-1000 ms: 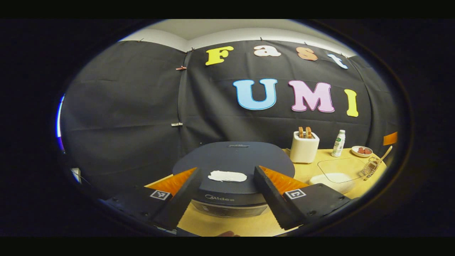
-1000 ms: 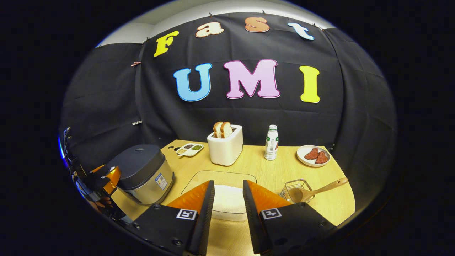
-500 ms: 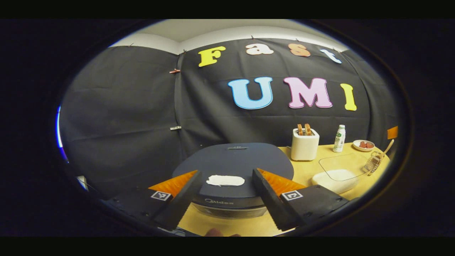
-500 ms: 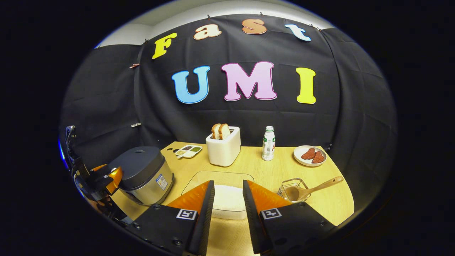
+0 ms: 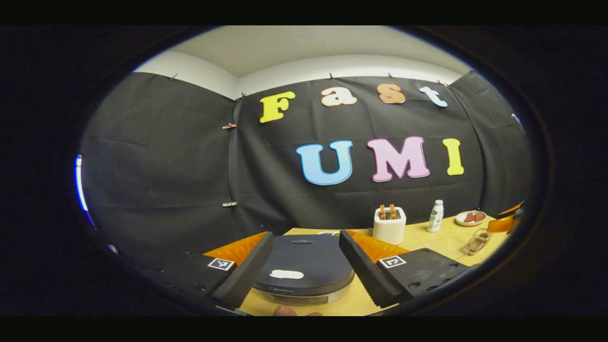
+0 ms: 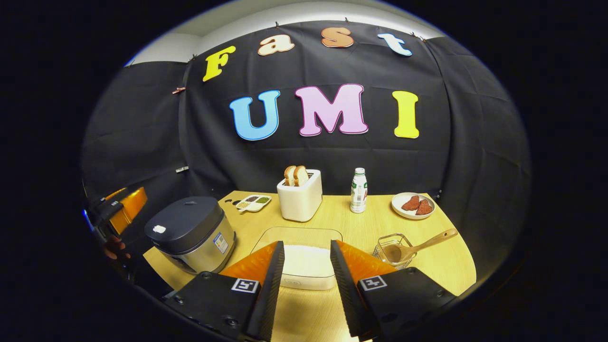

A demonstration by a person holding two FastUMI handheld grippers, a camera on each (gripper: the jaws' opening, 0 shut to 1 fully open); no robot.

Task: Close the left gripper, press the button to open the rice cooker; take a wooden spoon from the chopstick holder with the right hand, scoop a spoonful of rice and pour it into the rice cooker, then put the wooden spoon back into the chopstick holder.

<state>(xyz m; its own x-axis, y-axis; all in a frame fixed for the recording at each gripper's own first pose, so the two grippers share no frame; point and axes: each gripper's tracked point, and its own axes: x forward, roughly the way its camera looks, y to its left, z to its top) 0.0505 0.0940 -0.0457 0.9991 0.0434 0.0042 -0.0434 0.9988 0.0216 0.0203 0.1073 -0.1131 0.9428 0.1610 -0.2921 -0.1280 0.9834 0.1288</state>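
Left gripper (image 5: 304, 266): fingers apart, above the closed rice cooker (image 5: 304, 270).
Right gripper (image 6: 306, 280): fingers apart, holding nothing, over the rice tray (image 6: 304, 266).
Wooden spoon (image 6: 418, 244): in the glass chopstick holder (image 6: 393, 249), right of the tray.

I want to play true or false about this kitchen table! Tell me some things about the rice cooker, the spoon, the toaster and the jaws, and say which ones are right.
1. The rice cooker has its lid closed. True.
2. The wooden spoon is held in the right gripper. False: it rests in the clear chopstick holder, and the right gripper's jaws stand open with nothing between them.
3. Two slices of bread stick out of the white toaster. True.
4. The left gripper is pressing the cooker's button. False: its jaws are open and apart from the cooker.
5. The plate by the bottle is empty. False: it holds reddish-brown pieces.
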